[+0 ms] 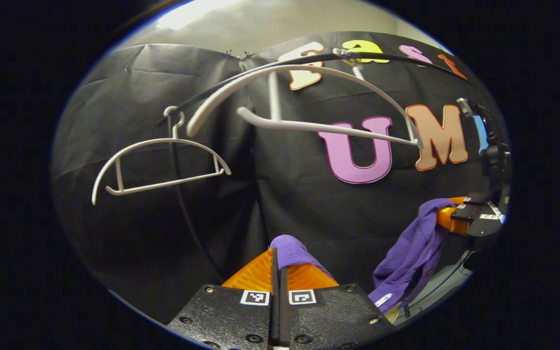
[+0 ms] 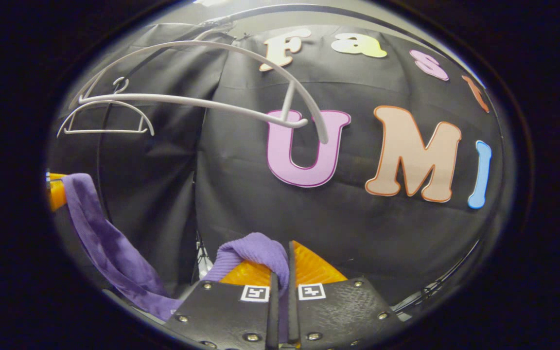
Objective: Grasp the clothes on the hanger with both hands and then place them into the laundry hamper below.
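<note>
A purple garment (image 1: 413, 253) hangs slack between both grippers, below the rail. In the left gripper view my left gripper (image 1: 278, 265) is shut on a fold of it (image 1: 289, 250) at the bottom centre, and the right gripper (image 1: 455, 218) holds the other end at the right. In the right gripper view my right gripper (image 2: 280, 272) is shut on a bunched purple fold (image 2: 253, 250), and the cloth (image 2: 110, 248) trails down from the left gripper (image 2: 55, 192) at the far left. A bare white hanger (image 1: 309, 104) (image 2: 202, 102) hangs above.
A second bare white hanger (image 1: 156, 165) (image 2: 105, 119) hangs on the black rail (image 1: 280, 63) further left. A pale rim (image 1: 438, 291) shows low at the right under the garment. The black cloth wall stands close behind everything.
</note>
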